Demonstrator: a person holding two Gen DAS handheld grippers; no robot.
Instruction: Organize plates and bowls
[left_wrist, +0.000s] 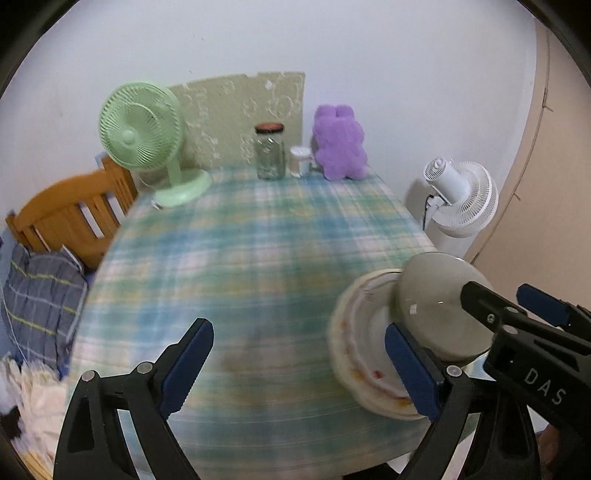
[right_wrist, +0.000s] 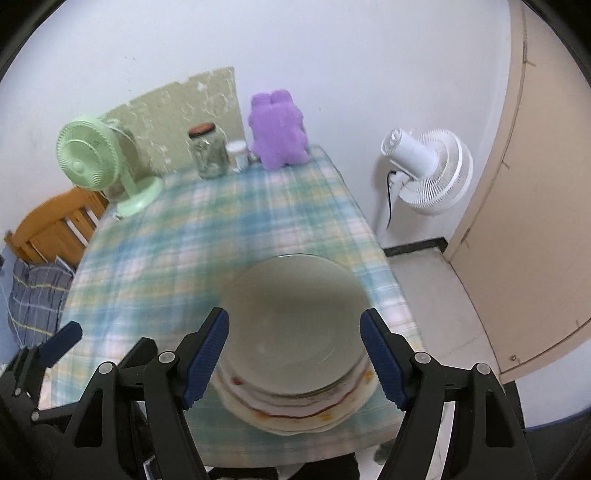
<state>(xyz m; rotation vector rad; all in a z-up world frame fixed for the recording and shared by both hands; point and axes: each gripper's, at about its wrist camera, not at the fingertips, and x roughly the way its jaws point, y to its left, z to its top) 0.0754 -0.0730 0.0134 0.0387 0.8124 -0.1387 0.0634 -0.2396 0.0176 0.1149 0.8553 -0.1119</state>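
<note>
A grey-green bowl (right_wrist: 295, 321) sits on top of a stack of white plates (right_wrist: 295, 413) with red and yellow smears, near the table's front right edge. My right gripper (right_wrist: 295, 354) hovers over it, open, a blue pad on either side of the bowl and neither pressing on it. From the left wrist view the bowl (left_wrist: 432, 306) and plates (left_wrist: 354, 354) lie at the right, with the right gripper (left_wrist: 509, 299) at the bowl's far side. My left gripper (left_wrist: 299, 365) is open over bare tablecloth to the left of the stack, with nothing between its fingers.
The checked tablecloth (left_wrist: 240, 258) covers the table. Along the far edge stand a green desk fan (left_wrist: 144, 129), a glass jar (left_wrist: 270, 151), a white cup (left_wrist: 300, 160) and a purple plush toy (left_wrist: 340, 144). A wooden chair (left_wrist: 70, 214) is left, a white floor fan (right_wrist: 428, 170) right.
</note>
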